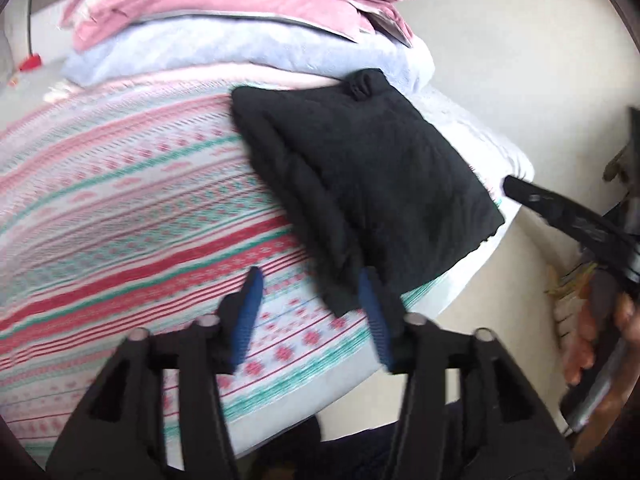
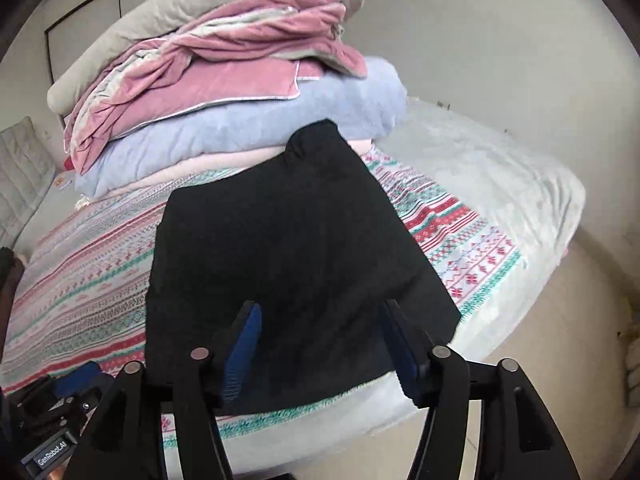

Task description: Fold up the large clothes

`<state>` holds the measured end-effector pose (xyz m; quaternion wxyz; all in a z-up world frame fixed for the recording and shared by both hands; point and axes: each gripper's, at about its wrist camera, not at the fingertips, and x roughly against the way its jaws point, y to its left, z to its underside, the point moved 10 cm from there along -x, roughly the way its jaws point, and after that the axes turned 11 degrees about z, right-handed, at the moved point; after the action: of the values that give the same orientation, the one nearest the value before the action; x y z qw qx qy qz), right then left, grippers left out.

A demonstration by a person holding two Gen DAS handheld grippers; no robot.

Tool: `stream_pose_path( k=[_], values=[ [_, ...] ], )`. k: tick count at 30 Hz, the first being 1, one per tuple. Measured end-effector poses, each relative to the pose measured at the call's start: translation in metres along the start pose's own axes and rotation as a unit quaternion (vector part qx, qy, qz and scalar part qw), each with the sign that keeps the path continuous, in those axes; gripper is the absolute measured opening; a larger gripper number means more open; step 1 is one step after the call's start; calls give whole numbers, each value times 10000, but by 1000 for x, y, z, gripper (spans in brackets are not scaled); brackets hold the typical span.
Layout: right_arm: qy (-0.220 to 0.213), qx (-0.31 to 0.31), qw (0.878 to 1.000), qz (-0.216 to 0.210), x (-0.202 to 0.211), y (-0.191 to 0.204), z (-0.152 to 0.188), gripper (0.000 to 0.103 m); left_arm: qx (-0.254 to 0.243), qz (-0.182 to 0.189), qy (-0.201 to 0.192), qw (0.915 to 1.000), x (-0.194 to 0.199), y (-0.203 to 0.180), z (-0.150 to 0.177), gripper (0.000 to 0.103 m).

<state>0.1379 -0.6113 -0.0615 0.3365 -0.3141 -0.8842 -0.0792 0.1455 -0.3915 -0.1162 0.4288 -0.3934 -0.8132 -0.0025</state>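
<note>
A black garment (image 1: 360, 184) lies folded into a thick rectangle on the patterned bedspread (image 1: 120, 208), close to the bed's near corner. My left gripper (image 1: 312, 314) hovers just in front of its near corner, open, with only bedspread showing between the blue pads (image 1: 248, 312). The right gripper's black finger (image 1: 560, 212) reaches in from the right, held by a hand (image 1: 592, 344). In the right wrist view the same garment (image 2: 288, 240) fills the middle. My right gripper (image 2: 324, 346) stands open over its near edge, the pads not pressing on it. The left gripper (image 2: 52, 400) shows at lower left.
A stack of folded bedding, with pink blankets (image 2: 224, 68) on top of a lavender one (image 2: 260, 120), sits at the back of the bed. The bed edge (image 2: 400, 408) drops to a pale floor (image 2: 560, 340). A quilted grey cushion (image 2: 20, 176) lies far left.
</note>
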Motion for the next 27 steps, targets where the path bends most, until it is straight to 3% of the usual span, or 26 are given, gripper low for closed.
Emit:
stream_pose_path(
  k=[3,5,11,16,27],
  values=[
    [-358,-217,9991,-98,59,21,27,82,-292,-410,-251,9984,39,10,11,66],
    [-552,-200,9983,13,87,32,44,84,-448,-619,-445,9961,71,18,19,80],
    [-771,-213,9964,295,142,54,71,92,-629,-921,-952,9892,136,28,19,98],
    [-951,-136,9934,631,171,61,81,99,-601,-935,-1151,9871,160,33,20,101],
    [-822,-52,9912,1038,177,60,101,101,-506,-845,-852,9915,157,50,33,102]
  ],
)
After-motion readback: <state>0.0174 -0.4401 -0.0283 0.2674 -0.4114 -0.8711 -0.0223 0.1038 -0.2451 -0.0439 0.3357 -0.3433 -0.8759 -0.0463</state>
